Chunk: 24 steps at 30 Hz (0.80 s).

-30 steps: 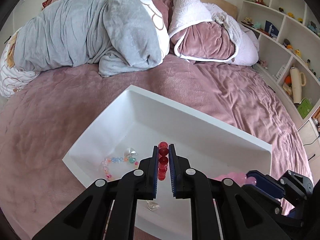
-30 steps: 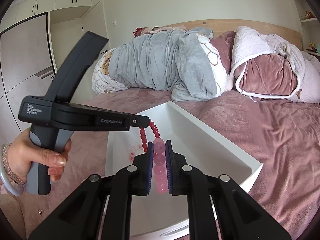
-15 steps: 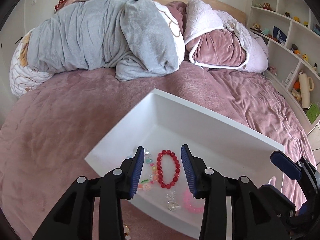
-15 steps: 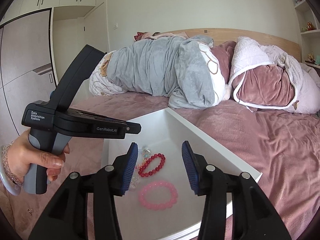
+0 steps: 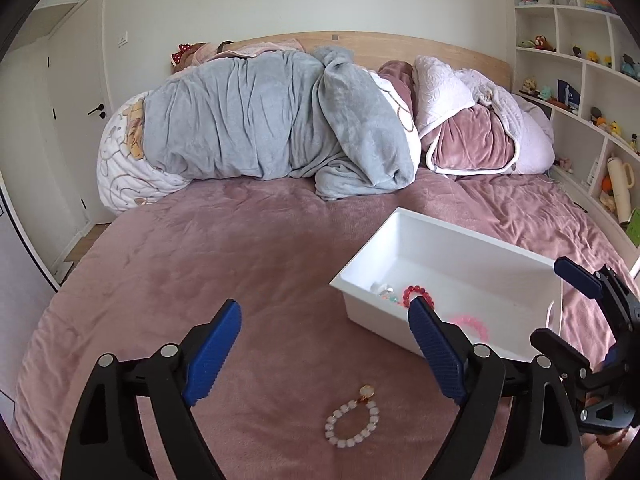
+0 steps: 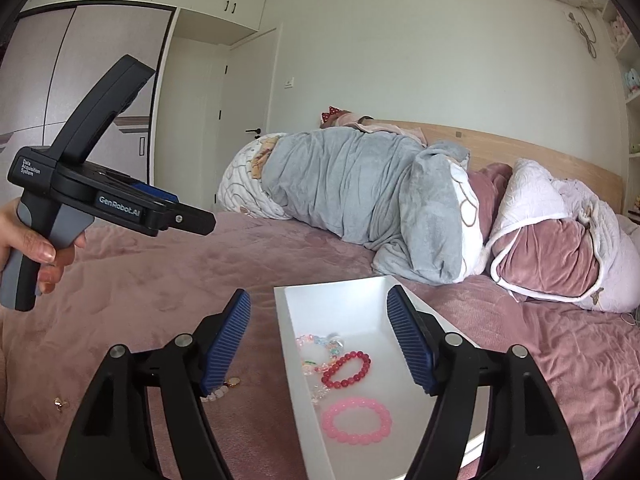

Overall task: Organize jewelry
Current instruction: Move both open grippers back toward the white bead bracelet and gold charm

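Note:
A white tray (image 5: 376,312) sits on the mauve bed cover, holding a red bead bracelet (image 5: 418,291), a pink bead bracelet (image 5: 476,322) and a multicoloured one (image 6: 320,344). The right wrist view shows the red bracelet (image 6: 346,370) and the pink bracelet (image 6: 357,420) lying side by side in the tray (image 6: 282,320). A white bead bracelet (image 5: 352,420) with a gold charm lies on the cover, left of the tray. My left gripper (image 5: 324,312) hovers above it, its jaws opening with nothing between them. My right gripper (image 6: 318,300) hangs over the tray, jaws likewise opening and empty.
A small gold piece (image 6: 60,403) lies on the cover at the near left. Rolled grey and mauve duvets (image 5: 280,128) are heaped at the headboard. Shelves (image 5: 580,92) with toys line the right wall. A hand (image 6: 28,240) holds the left gripper's handle.
Both grippers have gone from shut to wide. The red and pink bracelets dropped into the tray. My left gripper swung left, away from the tray, over the white bracelet.

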Each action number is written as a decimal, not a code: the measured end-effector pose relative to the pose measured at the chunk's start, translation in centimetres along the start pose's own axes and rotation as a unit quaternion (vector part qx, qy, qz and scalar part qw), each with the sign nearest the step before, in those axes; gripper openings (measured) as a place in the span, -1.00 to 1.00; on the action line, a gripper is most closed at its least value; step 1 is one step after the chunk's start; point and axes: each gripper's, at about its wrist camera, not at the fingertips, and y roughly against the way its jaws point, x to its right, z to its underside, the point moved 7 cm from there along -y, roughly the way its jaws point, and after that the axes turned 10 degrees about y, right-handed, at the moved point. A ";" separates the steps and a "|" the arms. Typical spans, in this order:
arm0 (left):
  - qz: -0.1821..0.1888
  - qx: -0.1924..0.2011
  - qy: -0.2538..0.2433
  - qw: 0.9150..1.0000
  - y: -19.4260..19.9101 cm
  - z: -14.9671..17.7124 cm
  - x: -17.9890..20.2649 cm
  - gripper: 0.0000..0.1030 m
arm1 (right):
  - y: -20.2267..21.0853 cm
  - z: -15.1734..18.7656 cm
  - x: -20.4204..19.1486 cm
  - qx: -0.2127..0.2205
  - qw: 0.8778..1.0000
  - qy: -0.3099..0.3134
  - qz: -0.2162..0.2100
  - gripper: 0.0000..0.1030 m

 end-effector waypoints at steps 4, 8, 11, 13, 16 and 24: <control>-0.012 0.010 0.016 1.000 3.2 1.5 -3.0 0.72 | -0.2 -0.1 -2.3 -0.007 1.000 0.018 -0.019 0.48; -0.032 0.028 0.040 0.998 6.0 3.4 -6.0 0.80 | -0.5 0.0 -3.9 -0.015 0.999 0.024 -0.033 0.49; -0.045 0.028 0.055 0.997 7.3 5.3 -7.9 0.81 | -0.8 0.3 -5.0 -0.029 0.998 0.030 -0.039 0.53; -0.052 0.021 0.064 0.996 7.8 6.9 -8.9 0.81 | -1.0 0.5 -5.9 -0.039 0.998 0.037 -0.041 0.55; -0.060 0.015 0.076 0.995 8.5 9.5 -10.2 0.81 | -1.0 0.6 -7.3 -0.049 0.996 0.052 -0.044 0.57; -0.058 -0.024 0.114 0.991 8.2 16.5 -12.6 0.83 | -0.8 0.4 -9.6 -0.067 0.994 0.069 -0.052 0.61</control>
